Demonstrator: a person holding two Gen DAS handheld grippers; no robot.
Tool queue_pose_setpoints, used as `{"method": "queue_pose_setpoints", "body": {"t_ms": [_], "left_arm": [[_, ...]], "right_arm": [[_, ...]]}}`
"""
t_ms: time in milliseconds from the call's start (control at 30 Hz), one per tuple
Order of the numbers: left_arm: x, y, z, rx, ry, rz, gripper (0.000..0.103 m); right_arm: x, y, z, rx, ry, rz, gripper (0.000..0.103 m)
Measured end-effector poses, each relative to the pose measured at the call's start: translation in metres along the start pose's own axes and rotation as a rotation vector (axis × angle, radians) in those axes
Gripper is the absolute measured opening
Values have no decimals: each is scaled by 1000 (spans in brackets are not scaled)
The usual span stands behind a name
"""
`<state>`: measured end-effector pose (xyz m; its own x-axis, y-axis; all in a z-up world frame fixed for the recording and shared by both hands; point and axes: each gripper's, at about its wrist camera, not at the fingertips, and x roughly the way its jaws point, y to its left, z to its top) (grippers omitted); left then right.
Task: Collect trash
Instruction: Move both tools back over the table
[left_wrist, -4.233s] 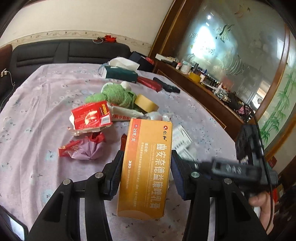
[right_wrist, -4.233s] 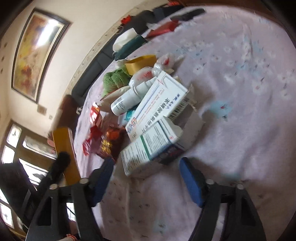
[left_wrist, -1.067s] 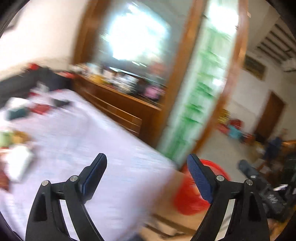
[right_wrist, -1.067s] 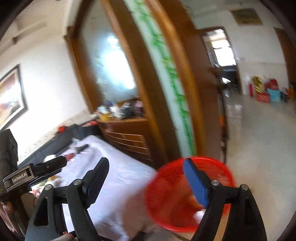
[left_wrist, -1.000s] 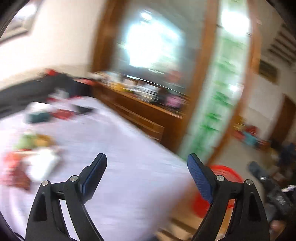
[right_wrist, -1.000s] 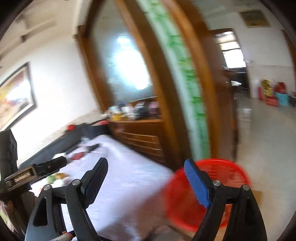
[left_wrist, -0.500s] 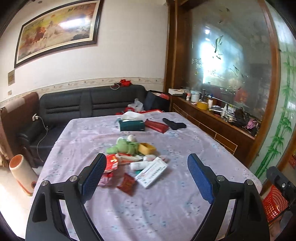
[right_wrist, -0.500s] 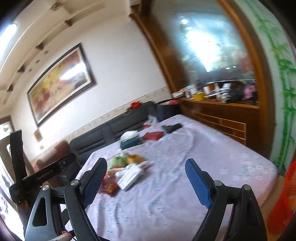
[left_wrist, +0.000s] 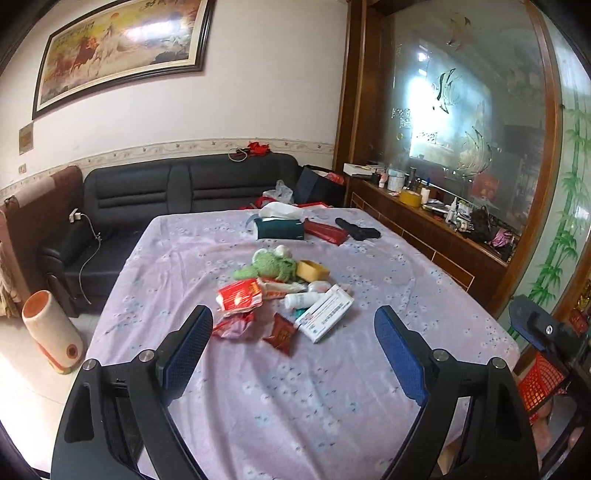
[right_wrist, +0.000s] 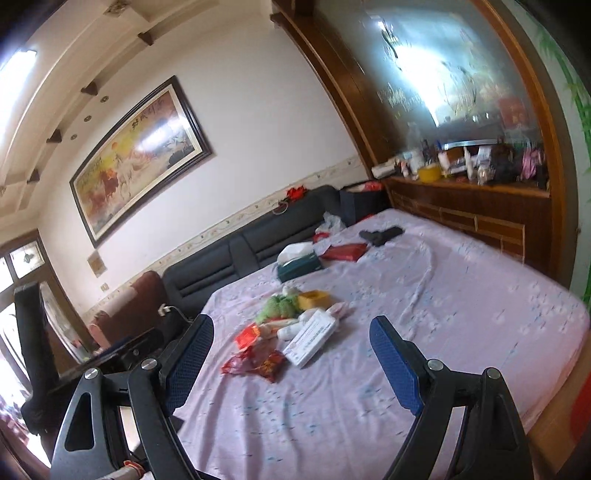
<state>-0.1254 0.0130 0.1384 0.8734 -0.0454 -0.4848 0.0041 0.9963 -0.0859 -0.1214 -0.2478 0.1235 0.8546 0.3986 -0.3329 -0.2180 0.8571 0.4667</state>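
While both tongs gape, only L view shows red basket.

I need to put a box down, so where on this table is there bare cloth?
Bare tablecloth spans the near side, between the open left gripper and the trash pile. The right side toward the sideboard is free. The centre and far edge are crowded.

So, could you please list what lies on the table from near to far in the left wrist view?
Dark red foil packet → white rectangular medicine box → fuzzy green plush toy → dark green tissue box.
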Motion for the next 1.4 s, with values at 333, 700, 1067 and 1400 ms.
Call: {"method": "queue_pose_setpoints", "body": {"t_ms": [333, 700, 1067, 1400], "left_arm": [[2, 22, -1, -24, 48, -9, 88], [30, 46, 15, -84, 59, 4, 88], [55, 56, 21, -118, 81, -2, 88], [62, 53, 20, -143, 91, -75, 88]], "right_arm": [[13, 19, -2, 0, 34, -10, 90], [56, 17, 15, 33, 37, -101, 90], [95, 16, 26, 28, 67, -155, 90], [91, 27, 10, 28, 108, -110, 90]]}}
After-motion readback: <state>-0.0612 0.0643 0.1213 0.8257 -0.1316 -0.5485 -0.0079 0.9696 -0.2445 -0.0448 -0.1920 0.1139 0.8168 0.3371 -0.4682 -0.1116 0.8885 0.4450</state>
